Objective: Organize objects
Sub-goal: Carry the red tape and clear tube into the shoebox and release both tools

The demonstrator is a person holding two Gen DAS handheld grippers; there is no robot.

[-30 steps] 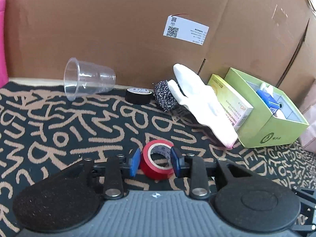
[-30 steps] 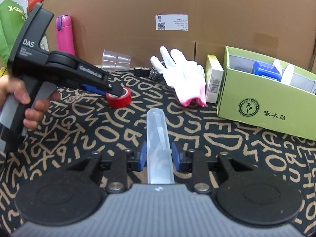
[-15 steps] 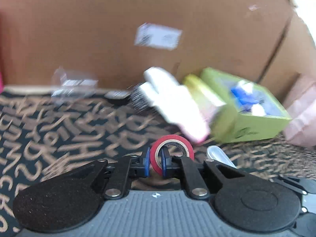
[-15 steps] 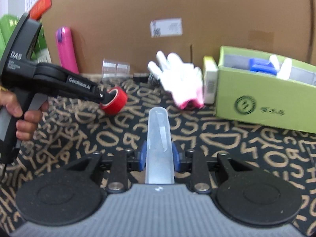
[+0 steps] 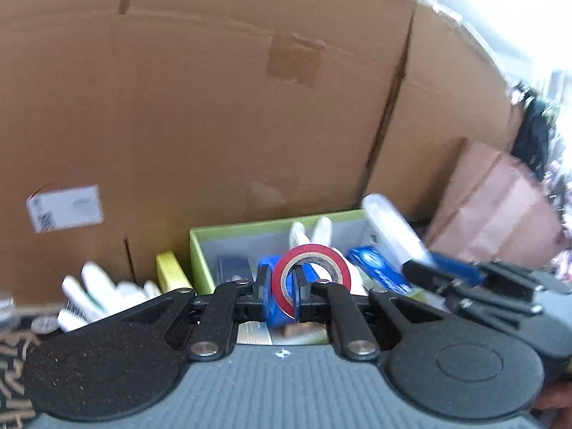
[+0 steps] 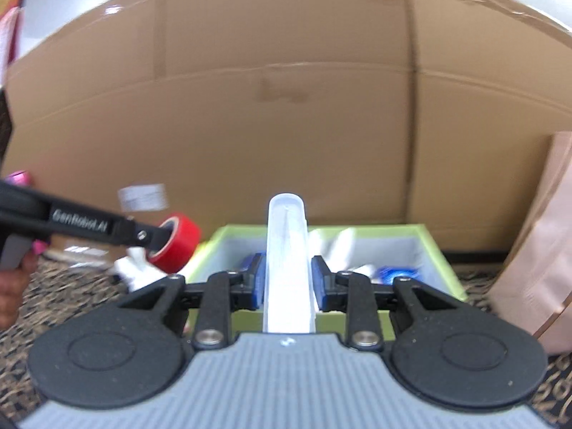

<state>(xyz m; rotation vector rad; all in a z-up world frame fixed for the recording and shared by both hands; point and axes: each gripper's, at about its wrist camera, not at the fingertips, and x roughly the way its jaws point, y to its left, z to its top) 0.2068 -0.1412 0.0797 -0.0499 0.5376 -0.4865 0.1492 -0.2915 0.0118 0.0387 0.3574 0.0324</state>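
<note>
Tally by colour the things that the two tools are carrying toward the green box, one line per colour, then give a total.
Red: 1, the red tape roll pinched by its wall in the left tool.
Translucent white: 1, the translucent plastic tube clamped in the right tool.
Total: 2, both near the green box.

Both wrist views face cardboard wall; close over shared green box (image 5: 200,250); edges blurred.

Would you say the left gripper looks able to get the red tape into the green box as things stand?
Probably yes: the left gripper is shut on the red tape, held up at the green box, whose top is open, though the right gripper's translucent tube crowds it.
</note>
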